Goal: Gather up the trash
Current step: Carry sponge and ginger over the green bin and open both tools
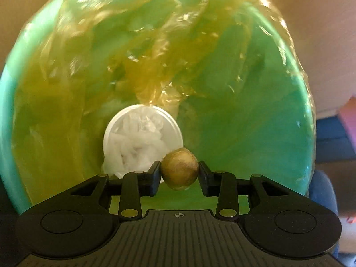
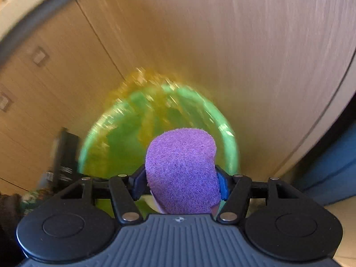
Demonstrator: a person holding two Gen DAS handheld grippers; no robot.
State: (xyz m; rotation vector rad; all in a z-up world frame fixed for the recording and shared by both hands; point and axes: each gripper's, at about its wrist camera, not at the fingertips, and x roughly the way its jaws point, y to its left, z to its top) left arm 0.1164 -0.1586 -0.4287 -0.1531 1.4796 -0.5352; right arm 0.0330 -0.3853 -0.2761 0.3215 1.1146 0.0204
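Left gripper clamps a small, hard-looking golden-brown ball at its widest girth, lower centre, over the green yellow-lined bin. Right gripper pinches a soft, light purple sponge mid-body.

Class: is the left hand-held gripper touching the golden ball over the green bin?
Touching. The left wrist view shows the left hand-held gripper with a fingertip pressed against each side of the golden ball, no gap visible, above the green bin.

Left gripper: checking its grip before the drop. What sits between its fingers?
A gold-brown ball, over the green bin, near a white cup; left wrist view.
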